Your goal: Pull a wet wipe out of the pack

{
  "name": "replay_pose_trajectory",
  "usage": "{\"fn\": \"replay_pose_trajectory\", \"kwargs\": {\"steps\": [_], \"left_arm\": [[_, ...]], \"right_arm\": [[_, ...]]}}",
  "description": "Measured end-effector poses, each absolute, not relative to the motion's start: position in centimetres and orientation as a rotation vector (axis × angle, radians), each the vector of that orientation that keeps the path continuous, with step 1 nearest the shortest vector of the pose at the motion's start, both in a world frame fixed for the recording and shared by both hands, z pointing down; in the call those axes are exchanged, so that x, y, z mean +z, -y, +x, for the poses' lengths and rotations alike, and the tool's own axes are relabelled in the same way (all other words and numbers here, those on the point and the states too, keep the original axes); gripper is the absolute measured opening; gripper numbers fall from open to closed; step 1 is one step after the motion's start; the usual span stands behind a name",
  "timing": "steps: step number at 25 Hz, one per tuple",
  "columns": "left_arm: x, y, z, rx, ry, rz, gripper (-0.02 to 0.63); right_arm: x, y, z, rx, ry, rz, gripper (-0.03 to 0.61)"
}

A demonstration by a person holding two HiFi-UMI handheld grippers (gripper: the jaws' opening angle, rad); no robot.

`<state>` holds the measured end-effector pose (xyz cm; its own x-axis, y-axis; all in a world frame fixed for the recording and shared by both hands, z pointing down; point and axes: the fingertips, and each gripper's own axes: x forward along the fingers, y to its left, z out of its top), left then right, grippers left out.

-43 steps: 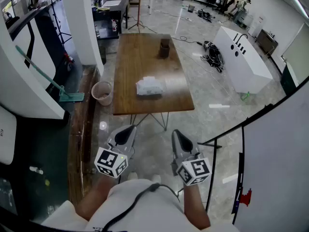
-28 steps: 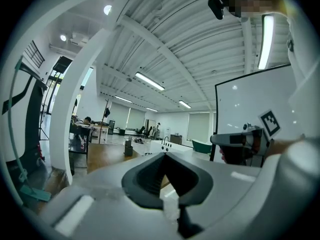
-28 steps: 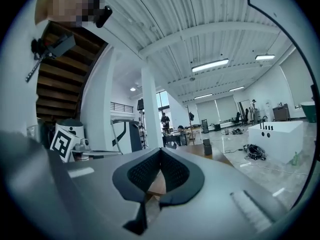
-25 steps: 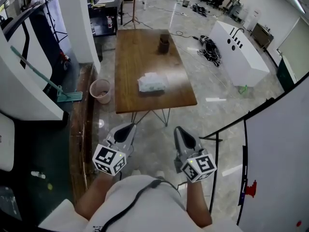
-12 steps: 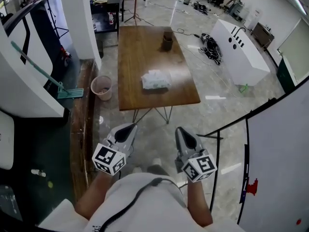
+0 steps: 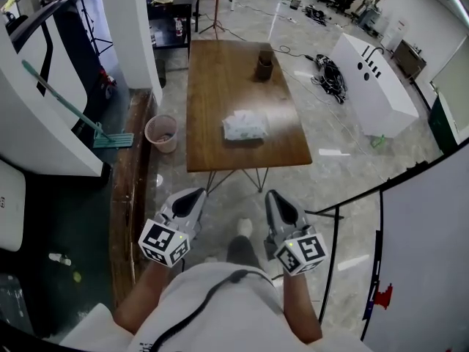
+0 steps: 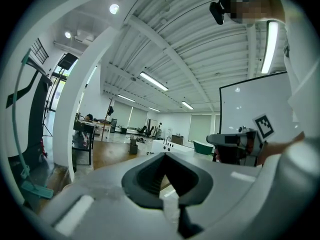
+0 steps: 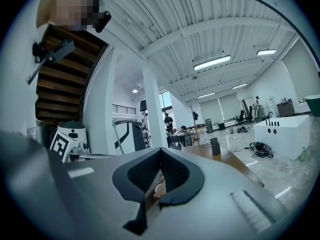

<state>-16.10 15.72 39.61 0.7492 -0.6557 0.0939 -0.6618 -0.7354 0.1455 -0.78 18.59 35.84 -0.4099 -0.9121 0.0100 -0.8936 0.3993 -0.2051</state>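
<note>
We're well back from the long brown wooden table [image 6: 220,79] in the upper middle of the head view. Both tools are low at the bottom centre: the left gripper [image 6: 193,196] and the right gripper [image 6: 273,199] each have their jaws pressed together with nothing between them. Their own views agree, showing only the room beyond the tips. The soft white and pale green wet wipe pack [image 6: 245,126] lies flat on the near half of the table, apart from everything else and far from both grippers. Now the risks, as we judge them. That pack looks light and loose, so if one gripper tugs a wipe while the other isn't pinning the pack down, the whole thing could lift or slide toward the table edge. The jaws also need to part before they arrive, or closed tips will just shove the pack along. On containers: whether a wipe already pokes out of the pack, we can't tell from here. The small dark brown cup [image 6: 264,67] stands at the far end of the table, its contents hidden. The round pinkish bucket [image 6: 164,147] sits on the floor just left of the table, with something dark inside that's too small to name.
</note>
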Motion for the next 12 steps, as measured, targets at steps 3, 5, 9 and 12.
{"fn": "replay_pose_trajectory", "kwargs": {"steps": [3,5,9,12], "left_arm": [[39.7,-14.5,-15.7,0.070,1.083,2.779,0.005],[39.7,-13.5,-15.1,0.080,1.100,2.783,0.005],[39.5,-10.7,-13.4,0.079,1.133,2.777,0.005],[39.4,-8.1,-12.0,0.070,1.156,2.766,0.005]], "right_arm": [[36.2,-17.2,-0.2,-0.276,-2.549,-1.636,0.008],[36.5,-16.1,0.5,-0.281,-2.551,-1.629,0.008],[36.5,-13.3,2.2,-0.274,-2.569,-1.614,0.008],[36.5,-10.7,3.5,-0.256,-2.595,-1.598,0.008]]}}
